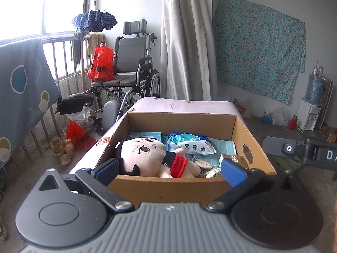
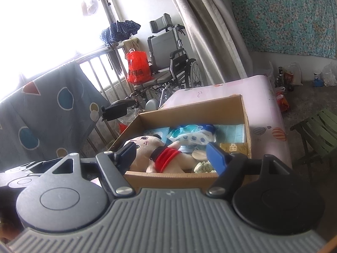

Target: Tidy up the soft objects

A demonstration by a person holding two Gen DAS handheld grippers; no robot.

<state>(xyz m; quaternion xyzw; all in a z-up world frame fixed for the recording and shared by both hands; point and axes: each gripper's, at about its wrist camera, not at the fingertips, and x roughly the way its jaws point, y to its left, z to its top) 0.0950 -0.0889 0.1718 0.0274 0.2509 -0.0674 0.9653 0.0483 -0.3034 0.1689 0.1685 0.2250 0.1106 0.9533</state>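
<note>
Both my hand-held grippers, left (image 1: 170,168) and right (image 2: 170,155), hang wide open and empty just short of the cardboard box (image 1: 168,186), probably lining up. The plush doll (image 1: 151,158) lies inside near the front wall, wipes pack (image 1: 192,144) behind. Box sits on the bed (image 2: 267,113).

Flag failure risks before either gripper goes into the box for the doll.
1. The plush doll lies against the near wall of the cardboard box; an open finger may catch the rim.
2. The wipes pack touches the doll's arm and may drag along.
3. The left gripper and right gripper could collide.
</note>
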